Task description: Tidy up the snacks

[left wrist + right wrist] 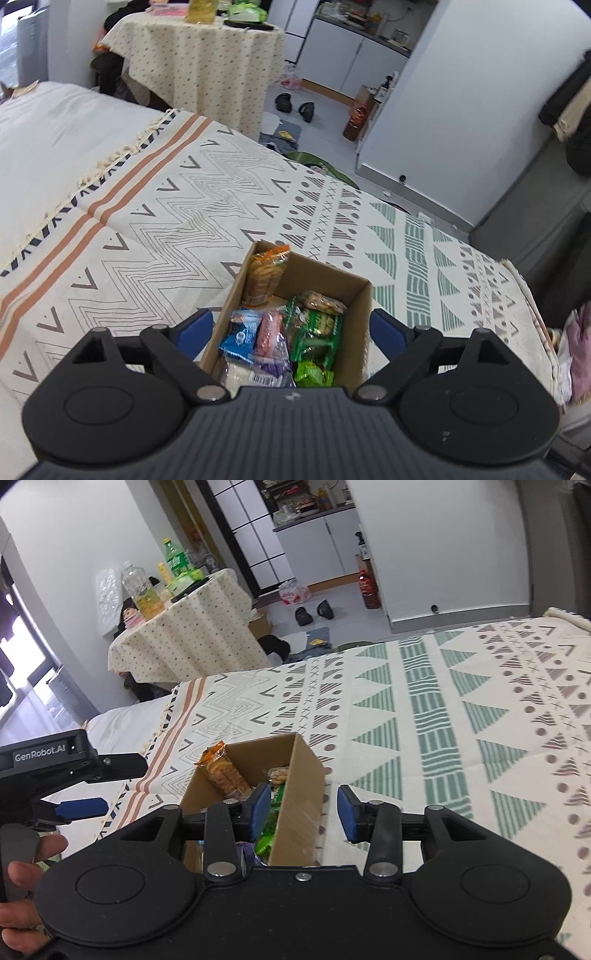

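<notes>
An open cardboard box (360,332) sits on a patterned cloth (166,221) spread over a bed. Several snack packets fill it: an orange cracker packet (264,275) upright at the far end, green packets (317,332), a blue one (240,338) and a pink one (271,339). My left gripper (291,330) is open wide, with one blue pad outside each long side of the box. My right gripper (303,813) is open too, straddling the right wall of the box (299,794), its left pad inside over a green packet (271,819). Neither holds anything.
A round table (199,66) with a dotted cloth and bottles stands beyond the bed. Slippers (295,105) and bags lie on the floor by white cabinets (343,62). A hand (22,878) holds the left gripper's handle. The bed's edge drops off at the right.
</notes>
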The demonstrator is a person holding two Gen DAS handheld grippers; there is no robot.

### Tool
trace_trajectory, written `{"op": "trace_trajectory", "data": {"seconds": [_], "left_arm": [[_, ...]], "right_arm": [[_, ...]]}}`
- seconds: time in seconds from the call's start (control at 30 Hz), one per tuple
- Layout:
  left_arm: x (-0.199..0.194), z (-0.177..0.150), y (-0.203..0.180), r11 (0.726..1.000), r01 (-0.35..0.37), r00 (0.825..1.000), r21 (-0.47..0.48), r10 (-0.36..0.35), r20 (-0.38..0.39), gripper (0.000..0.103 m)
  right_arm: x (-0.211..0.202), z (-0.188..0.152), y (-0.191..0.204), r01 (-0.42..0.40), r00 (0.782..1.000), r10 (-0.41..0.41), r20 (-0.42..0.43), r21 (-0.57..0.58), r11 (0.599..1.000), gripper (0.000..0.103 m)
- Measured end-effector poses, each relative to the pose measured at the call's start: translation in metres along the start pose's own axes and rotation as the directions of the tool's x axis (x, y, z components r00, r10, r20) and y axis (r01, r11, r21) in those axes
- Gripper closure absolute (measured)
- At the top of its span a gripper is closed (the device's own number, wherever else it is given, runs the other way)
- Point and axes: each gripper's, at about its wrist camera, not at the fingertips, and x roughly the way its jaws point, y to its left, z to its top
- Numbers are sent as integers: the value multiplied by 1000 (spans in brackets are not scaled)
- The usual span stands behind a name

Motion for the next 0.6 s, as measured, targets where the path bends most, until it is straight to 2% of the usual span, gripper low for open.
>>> {"op": "trace_trajectory", "data": {"seconds": [0.43, 0.6], "left_arm": [[-45, -24, -19, 990, 10, 1000, 143, -9, -4, 3], [-63, -35, -21, 983, 8, 1000, 186, -10, 9, 2]], "right_arm": [[-63, -15, -6, 59, 996, -60, 68, 21, 998, 40], [-86, -20, -6, 73, 993, -73, 97, 12, 997, 26]]}}
